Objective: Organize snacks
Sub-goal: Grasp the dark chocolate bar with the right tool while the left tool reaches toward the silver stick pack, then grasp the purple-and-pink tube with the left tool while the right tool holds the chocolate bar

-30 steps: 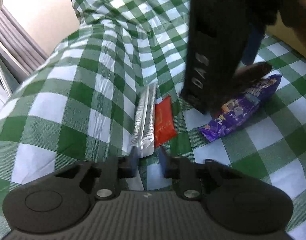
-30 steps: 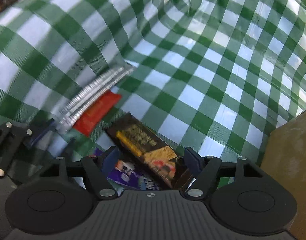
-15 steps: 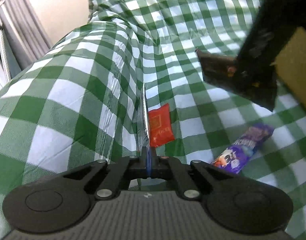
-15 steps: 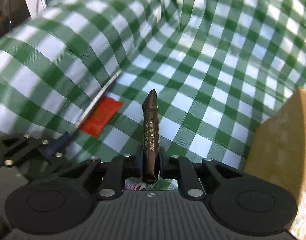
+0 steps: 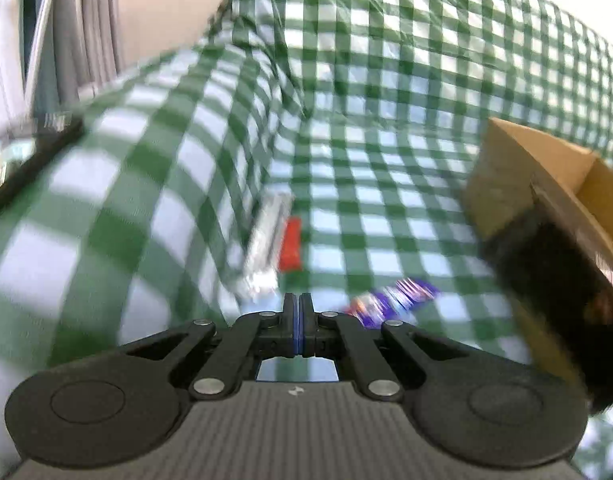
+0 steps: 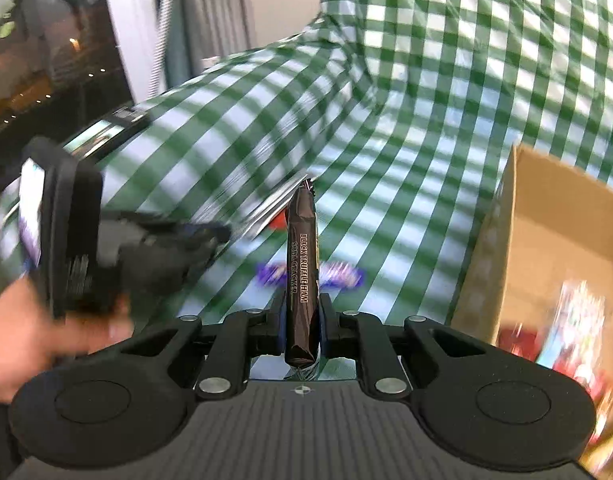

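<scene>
Cracker pack [image 6: 302,276] now airborne in R tool [image 6: 302,312]

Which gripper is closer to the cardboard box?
Right. The right gripper, carrying the dark cracker packet, is right beside the cardboard box. The left gripper is farther away, shut and empty, by the purple packet.

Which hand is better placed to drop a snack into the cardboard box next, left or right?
Right. The right gripper is shut on the dark cracker packet, with the open cardboard box just beside it. The left gripper is shut with nothing between its fingers.
</scene>
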The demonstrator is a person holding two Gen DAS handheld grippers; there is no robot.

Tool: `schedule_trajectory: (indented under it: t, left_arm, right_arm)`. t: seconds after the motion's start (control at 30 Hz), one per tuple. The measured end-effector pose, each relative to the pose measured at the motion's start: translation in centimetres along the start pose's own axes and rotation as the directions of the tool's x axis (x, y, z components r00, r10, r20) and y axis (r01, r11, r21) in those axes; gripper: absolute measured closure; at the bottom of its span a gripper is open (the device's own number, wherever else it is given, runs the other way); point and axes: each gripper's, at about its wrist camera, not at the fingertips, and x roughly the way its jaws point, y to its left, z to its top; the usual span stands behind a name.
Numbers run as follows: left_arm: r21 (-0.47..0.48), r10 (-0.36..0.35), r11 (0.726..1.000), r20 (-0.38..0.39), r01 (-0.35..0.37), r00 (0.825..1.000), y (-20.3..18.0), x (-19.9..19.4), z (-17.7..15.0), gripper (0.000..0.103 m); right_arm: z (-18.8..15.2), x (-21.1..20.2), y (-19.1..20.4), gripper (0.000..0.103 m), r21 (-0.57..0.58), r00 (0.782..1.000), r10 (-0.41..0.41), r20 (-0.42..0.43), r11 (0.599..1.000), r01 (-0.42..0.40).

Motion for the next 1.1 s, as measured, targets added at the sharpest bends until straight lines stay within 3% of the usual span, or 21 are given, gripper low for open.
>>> schedule_trajectory:
  t: [0.1,0.27,0.37,0.5,0.57,0.73,0.8,0.87,1.0,1.1]
  left_arm:
    - [-0.035,-0.036,0.999,-0.021,0.035,0.999,-0.2,-1.7,-2.3,0.103]
    - [-0.183,-0.125,0.976,-0.041,0.115,0.991,0.0,-3.6,-4.1,0.103]
    - [-0.225,-0.130,0.967,-0.038,0.118,0.991,-0.5,-4.2,-4.8,0.103]
    - [-0.175,-0.057,0.983,-0.035,0.050,0.998,-1.5,-3.1,-4.1,0.103]
    - [-0.096,0.001,0.995,-0.018,-0.003,1.000,-2.0,-2.4,-3.3,0.097]
    - [0.013,0.099,0.995,0.048,-0.099,0.994,-3.0,0.5,-0.7,0.092]
    - [0.064,0.164,0.984,0.064,-0.168,0.984,-3.1,2.4,0.5,0.085]
    - [0.117,0.214,0.968,0.075,-0.222,0.974,-3.4,4.4,1.4,0.051]
    - [0.220,0.269,0.935,0.067,-0.278,0.961,-4.2,8.2,2.4,0.044]
    - [0.241,0.296,0.925,0.026,-0.293,0.955,-4.1,10.3,2.7,0.042]
  right_arm:
    - [-2.9,-1.3,0.8,0.087,-0.019,0.999,0.029,0.014,0.999,-0.029]
    - [-7.4,-0.9,1.2,0.087,-0.073,1.000,0.018,-0.008,0.997,-0.018]
    - [-9.9,-0.2,0.9,0.087,-0.076,1.000,0.004,-0.021,0.997,-0.005]
    - [-11.6,0.9,0.7,0.087,-0.108,0.999,-0.035,-0.037,0.994,0.031]
    - [-11.9,1.2,0.3,0.087,-0.082,0.999,-0.034,-0.034,0.996,0.032]
    - [-12.3,2.7,0.1,0.086,-0.083,0.997,-0.061,-0.049,0.995,0.057]
    - [-12.3,3.1,0.2,0.086,-0.100,0.996,-0.069,-0.056,0.993,0.063]
    - [-12.2,3.2,0.6,0.086,-0.135,0.996,-0.074,-0.050,0.989,0.067]
    - [-11.9,3.5,0.2,0.086,-0.131,0.996,-0.063,-0.059,0.990,0.055]
    - [-11.7,3.7,-0.2,0.086,-0.114,0.996,-0.047,-0.073,0.993,0.039]
